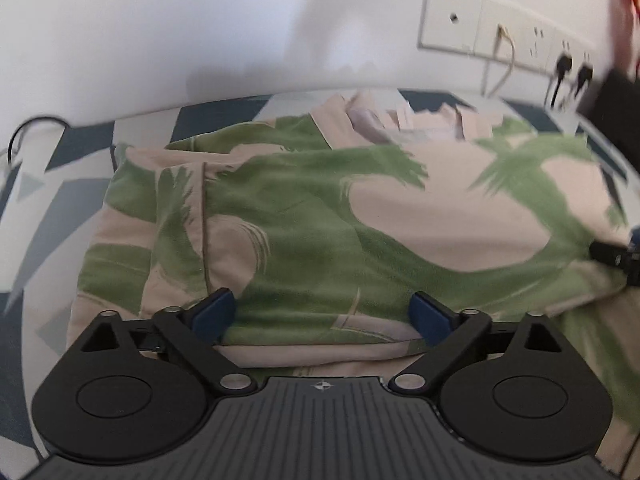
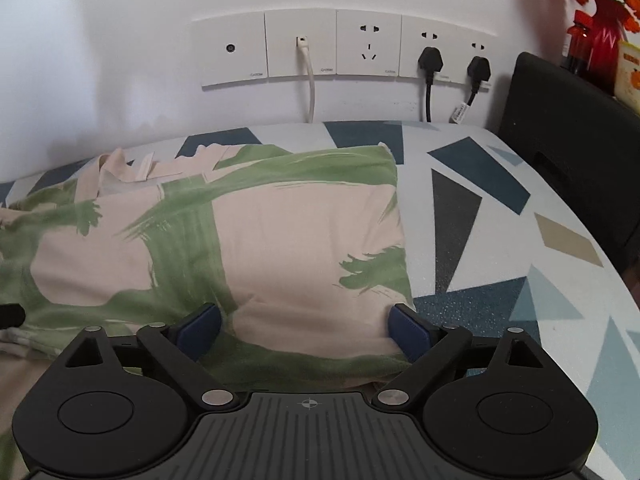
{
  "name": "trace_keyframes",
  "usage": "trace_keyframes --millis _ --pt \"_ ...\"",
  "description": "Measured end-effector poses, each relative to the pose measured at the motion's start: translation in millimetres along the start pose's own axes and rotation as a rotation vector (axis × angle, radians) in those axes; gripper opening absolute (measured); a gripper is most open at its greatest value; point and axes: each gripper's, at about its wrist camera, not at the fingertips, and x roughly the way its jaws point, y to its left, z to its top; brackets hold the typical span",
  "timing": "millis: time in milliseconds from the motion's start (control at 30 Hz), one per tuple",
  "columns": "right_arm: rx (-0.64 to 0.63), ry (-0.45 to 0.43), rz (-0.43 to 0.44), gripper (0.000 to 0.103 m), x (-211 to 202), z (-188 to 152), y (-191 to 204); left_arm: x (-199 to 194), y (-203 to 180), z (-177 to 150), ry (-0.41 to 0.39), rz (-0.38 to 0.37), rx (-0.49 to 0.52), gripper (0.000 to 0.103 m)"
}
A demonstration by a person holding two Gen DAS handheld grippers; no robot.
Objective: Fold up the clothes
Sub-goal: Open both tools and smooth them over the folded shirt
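Observation:
A beige garment with green brush-stroke print [image 1: 320, 216] lies folded over on a table with a blue, white and grey geometric cover [image 1: 56, 216]. My left gripper [image 1: 324, 316] is open, its blue pads on either side of the garment's near edge at its left part. My right gripper [image 2: 306, 334] is open too, straddling the near edge at the garment's right end [image 2: 304, 240]. The right gripper's finger shows at the right edge of the left wrist view [image 1: 616, 258]. The collar area [image 2: 132, 168] lies bunched at the far side.
A white wall with a row of sockets [image 2: 340, 46], a white cable and two black plugs [image 2: 430, 60] stands behind the table. A black box [image 2: 576, 152] sits at the right, with red-orange flowers [image 2: 600, 0] behind it. Bare tablecloth [image 2: 520, 280] lies right of the garment.

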Motion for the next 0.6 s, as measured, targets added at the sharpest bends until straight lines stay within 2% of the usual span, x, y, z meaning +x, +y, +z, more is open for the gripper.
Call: trace_keyframes --millis 167,400,600 --pt "0.006 -0.02 0.004 0.102 9.2 -3.8 -3.4 3.9 -6.2 3.1 0.026 0.038 -0.045 0.103" --pt "-0.03 -0.01 0.034 0.102 19.4 3.3 -6.2 5.3 -7.4 2.3 0.012 0.051 -0.055 0.103" --pt "-0.091 -0.024 0.081 0.102 31.5 12.9 -10.3 9.4 -13.3 7.6 0.023 0.096 -0.106 0.103"
